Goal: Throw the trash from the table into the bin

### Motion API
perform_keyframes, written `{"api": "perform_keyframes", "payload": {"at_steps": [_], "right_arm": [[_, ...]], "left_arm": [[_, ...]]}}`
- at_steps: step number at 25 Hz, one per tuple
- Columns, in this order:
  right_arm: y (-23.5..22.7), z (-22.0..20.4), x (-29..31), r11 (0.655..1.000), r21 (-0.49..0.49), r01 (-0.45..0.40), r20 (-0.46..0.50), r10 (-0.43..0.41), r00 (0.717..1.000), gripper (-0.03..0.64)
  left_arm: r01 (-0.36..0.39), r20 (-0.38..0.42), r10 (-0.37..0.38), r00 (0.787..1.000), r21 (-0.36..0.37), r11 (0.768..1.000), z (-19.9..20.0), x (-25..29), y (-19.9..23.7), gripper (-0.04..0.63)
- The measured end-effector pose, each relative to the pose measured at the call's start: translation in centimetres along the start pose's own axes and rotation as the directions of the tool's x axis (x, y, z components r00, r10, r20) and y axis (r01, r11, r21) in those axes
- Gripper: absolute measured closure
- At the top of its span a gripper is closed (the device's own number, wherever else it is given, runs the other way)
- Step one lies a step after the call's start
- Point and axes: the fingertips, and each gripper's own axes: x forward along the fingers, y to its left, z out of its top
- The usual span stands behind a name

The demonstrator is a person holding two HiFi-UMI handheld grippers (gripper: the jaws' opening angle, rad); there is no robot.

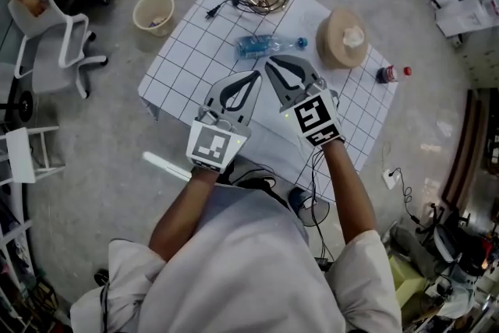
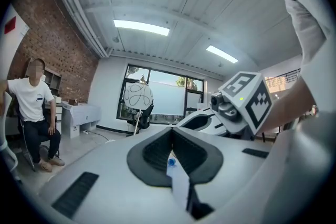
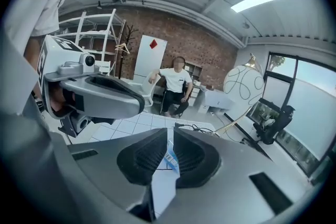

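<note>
Our left gripper (image 1: 251, 79) and right gripper (image 1: 271, 65) hang above the table (image 1: 195, 51) near the bottle (image 1: 261, 46), jaws closed on nothing.

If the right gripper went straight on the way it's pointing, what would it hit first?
Most likely the clear plastic water bottle with a blue label lying on the white gridded table: the right gripper, jaws shut, points down at it, and it shows just beyond the tips.
</note>
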Motion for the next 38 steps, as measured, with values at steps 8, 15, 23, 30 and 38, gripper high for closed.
{"api": "perform_keyframes", "payload": {"at_steps": [8,15,23,30,38], "right_arm": [[-1.4,-1.8,3.5,0.989,-0.123,-0.077,-0.116,0.063,0.991,0.539],[-1.0,-4.8,6.4,0.940,-0.258,-0.225,-0.271,0.153,0.950,0.392],[-1.4,-6.9,9.1,0.894,-0.307,-0.327,-0.378,0.201,0.904,0.380],[-1.4,-9.0,10.9,0.848,-0.345,-0.401,-0.473,0.212,0.855,0.374],[-1.3,-11.7,12.5,0.799,-0.373,-0.472,-0.581,0.195,0.790,0.353]], "left_arm": [[-0.008,-0.024,0.007,1.000,-0.013,1.000,-1.2,-0.3,0.8,0.589],[-0.026,-0.028,0.026,0.999,0.000,1.000,-1.1,-0.7,1.7,0.589],[-0.020,-0.039,0.019,0.999,-0.026,0.999,-2.0,-0.7,1.6,0.589],[-0.009,-0.057,0.007,0.998,-0.039,0.999,-2.6,0.2,1.5,0.589],[-0.009,-0.074,0.009,0.997,0.012,1.000,-3.0,-0.1,1.5,0.589]]}}
